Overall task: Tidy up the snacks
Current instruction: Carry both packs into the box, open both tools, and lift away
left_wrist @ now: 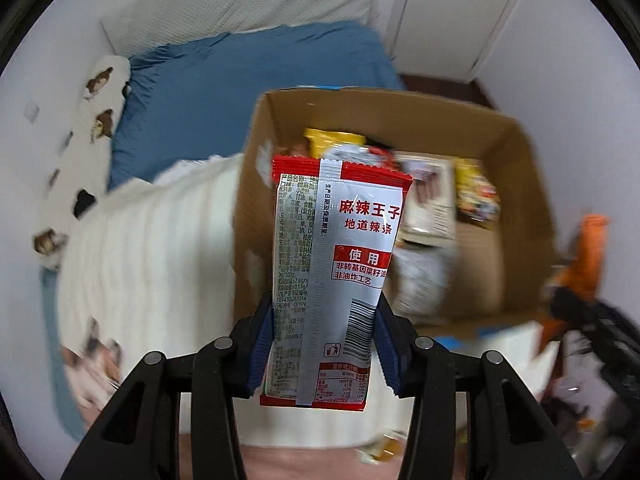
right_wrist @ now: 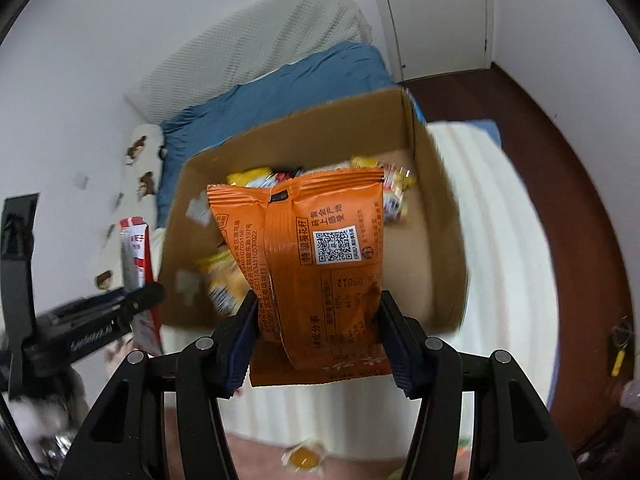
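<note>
My left gripper (left_wrist: 325, 320) is shut on a red and silver snack packet (left_wrist: 334, 276), held upright in front of an open cardboard box (left_wrist: 516, 148) with several snack packs inside. My right gripper (right_wrist: 318, 316) is shut on an orange snack bag (right_wrist: 320, 264), held at the near edge of the same cardboard box (right_wrist: 320, 120). The left gripper with its red packet (right_wrist: 138, 256) shows at the left of the right wrist view. The right gripper with its orange bag (left_wrist: 584, 264) shows blurred at the right of the left wrist view.
The box stands on a white ribbed blanket (left_wrist: 160, 248) over a blue bed sheet (left_wrist: 248, 76). A white headboard cushion (right_wrist: 248, 48) and a patterned pillow (left_wrist: 100, 96) lie beyond. A small wrapped candy (right_wrist: 304, 458) lies below. Dark wood floor (right_wrist: 568, 184) is at right.
</note>
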The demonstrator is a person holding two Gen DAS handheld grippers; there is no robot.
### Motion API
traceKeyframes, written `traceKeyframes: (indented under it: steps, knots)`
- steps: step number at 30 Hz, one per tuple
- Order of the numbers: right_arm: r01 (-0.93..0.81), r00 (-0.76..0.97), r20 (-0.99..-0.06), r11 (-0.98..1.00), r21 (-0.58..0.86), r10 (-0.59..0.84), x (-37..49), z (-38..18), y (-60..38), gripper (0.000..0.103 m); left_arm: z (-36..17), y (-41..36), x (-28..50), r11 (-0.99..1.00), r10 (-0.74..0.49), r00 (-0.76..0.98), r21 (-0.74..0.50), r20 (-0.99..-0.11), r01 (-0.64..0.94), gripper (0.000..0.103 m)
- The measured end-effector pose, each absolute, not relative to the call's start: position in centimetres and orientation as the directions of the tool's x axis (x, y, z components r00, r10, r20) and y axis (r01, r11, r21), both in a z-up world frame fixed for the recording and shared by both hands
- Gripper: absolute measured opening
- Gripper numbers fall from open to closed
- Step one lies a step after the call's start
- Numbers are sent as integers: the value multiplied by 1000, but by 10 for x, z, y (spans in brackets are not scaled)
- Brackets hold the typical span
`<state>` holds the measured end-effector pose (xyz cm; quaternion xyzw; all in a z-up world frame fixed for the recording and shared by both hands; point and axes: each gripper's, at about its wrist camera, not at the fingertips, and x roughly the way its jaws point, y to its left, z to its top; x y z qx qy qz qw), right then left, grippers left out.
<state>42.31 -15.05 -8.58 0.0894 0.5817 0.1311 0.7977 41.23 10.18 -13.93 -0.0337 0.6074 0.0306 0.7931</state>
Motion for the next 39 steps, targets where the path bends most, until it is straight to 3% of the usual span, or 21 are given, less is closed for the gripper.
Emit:
traceKeyframes:
  steps: [3,12,13,14,16,19,29,39]
  knots:
    - [-99,271,-920,959,266,283,451,-98,-146,59,-163,111,444,995,44,191,25,-981,-98,43]
    - [-72,154,-960,972,226,234,489,-155,-141,61,-204,115,467,994,-14,28,-17,-1000,-105,46]
    - [-63,124,-966,973,221,227,491,-164,-141,64,-207,115,466,993,-13,14,-15,-1000,-113,50]
    - [-64,100,-971,975,213,218,491,-172,-139,75,-213,117,466,992,-29,-5,-28,-1000,-124,53]
    - [-63,81,-976,978,198,202,493,-183,-138,95,-219,120,467,989,-46,-15,-44,-999,-142,81]
    - [-68,76,-978,980,189,193,488,-188,-139,96,-220,119,464,988,-58,8,-58,-998,-144,87]
    - [-76,86,-978,980,186,192,483,-183,-136,97,-204,113,452,977,-110,96,-125,-989,-170,89]
    - [-127,183,-969,981,146,168,454,-158,-132,97,-166,91,409,987,-62,271,-100,-960,-126,89]
